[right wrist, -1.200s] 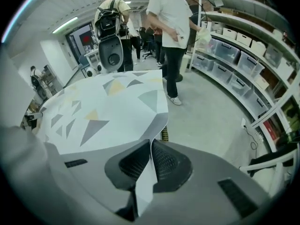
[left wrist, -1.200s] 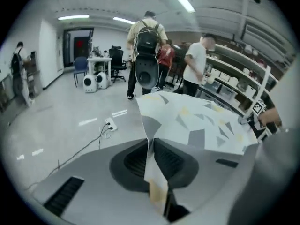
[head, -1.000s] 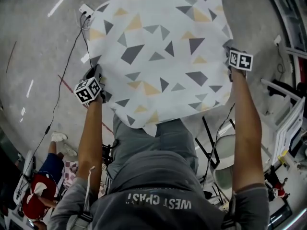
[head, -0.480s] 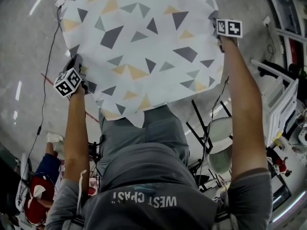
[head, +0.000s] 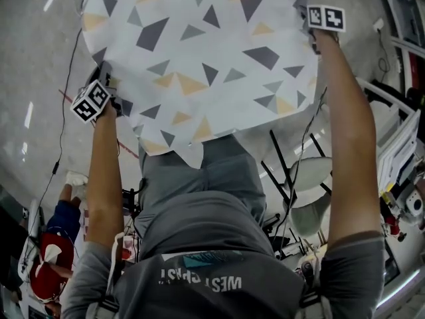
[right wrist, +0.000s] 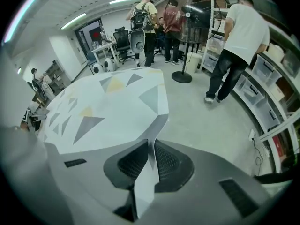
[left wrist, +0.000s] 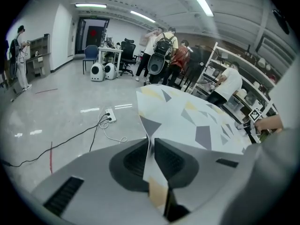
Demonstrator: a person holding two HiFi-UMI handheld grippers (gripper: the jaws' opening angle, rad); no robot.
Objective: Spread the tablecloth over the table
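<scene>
**Left gripper** [left wrist: 151, 146]: the jaws are nearly together and pinch a fold of the tablecloth [left wrist: 197, 121] between the ribbed pads. The cloth runs up through the narrow gap and away toward the right of the left gripper view.

**Right gripper** [right wrist: 151, 150]: the jaws are opening, so far by only a thin gap. The opposite edge of the cloth is between the pads and, as far as this view shows, both pads touch it.

**Cloth:** it is white with grey and yellow triangles. It hangs stretched and nearly flat between the two grippers and fills the upper half of the head view. Its near edge sags to a point at lower centre, in front of the person's legs.

**Table:** none shows in any view, and whether one lies beneath the cloth cannot be told.

**Surroundings:**
- A grey floor [head: 40, 58].
- A power strip [left wrist: 111, 116] with its cable, at left centre of the left gripper view.
- A folding chair [head: 309, 175], right of centre in the head view.
- People [left wrist: 164, 50] standing in the background.

**Risk:**
- Because only the right jaws are loosening while the cloth is taut, that edge may slip free first.
- The pull from the left side would then drag the cloth across, leaving it skewed or bunched.
- If no surface supports the cloth, the freed side would likely drop toward the floor.
</scene>
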